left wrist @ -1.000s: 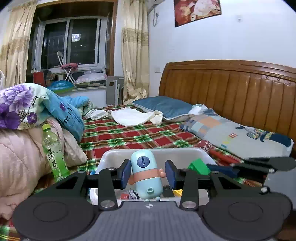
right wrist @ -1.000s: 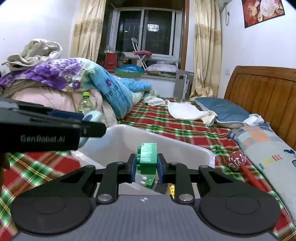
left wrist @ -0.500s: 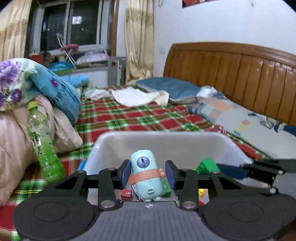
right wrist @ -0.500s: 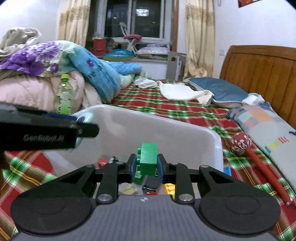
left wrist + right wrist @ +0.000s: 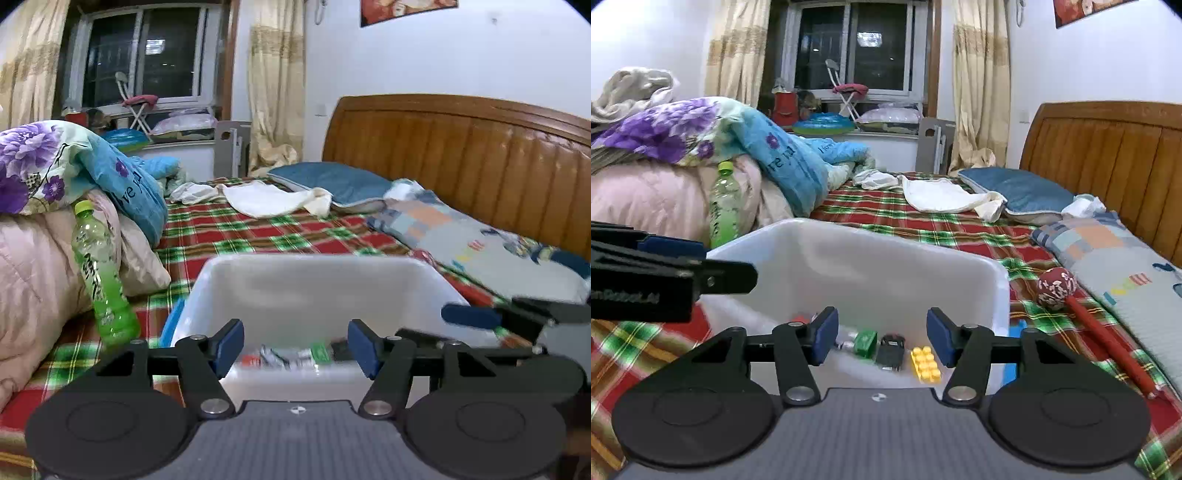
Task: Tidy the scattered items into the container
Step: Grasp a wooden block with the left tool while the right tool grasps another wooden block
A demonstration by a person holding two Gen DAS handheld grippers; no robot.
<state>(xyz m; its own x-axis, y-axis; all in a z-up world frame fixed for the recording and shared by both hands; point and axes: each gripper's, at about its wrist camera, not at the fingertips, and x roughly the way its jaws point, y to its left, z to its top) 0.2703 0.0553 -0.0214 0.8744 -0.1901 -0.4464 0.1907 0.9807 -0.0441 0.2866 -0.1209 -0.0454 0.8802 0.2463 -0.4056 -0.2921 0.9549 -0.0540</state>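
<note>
Left wrist view shows the left gripper (image 5: 295,345) with jaws spread and nothing between them, poised over the white plastic rectangular container (image 5: 314,288) on the red-and-green plaid bed (image 5: 236,229). Blurred small items lie on its floor. Right wrist view shows the right gripper (image 5: 882,338), jaws likewise spread and bare, above the same container (image 5: 886,266), where a green toy block (image 5: 866,343), a small black toy car (image 5: 891,350) and a yellow studded brick (image 5: 925,363) rest. A green plastic drink bottle (image 5: 101,273) stands just beside the container.
</note>
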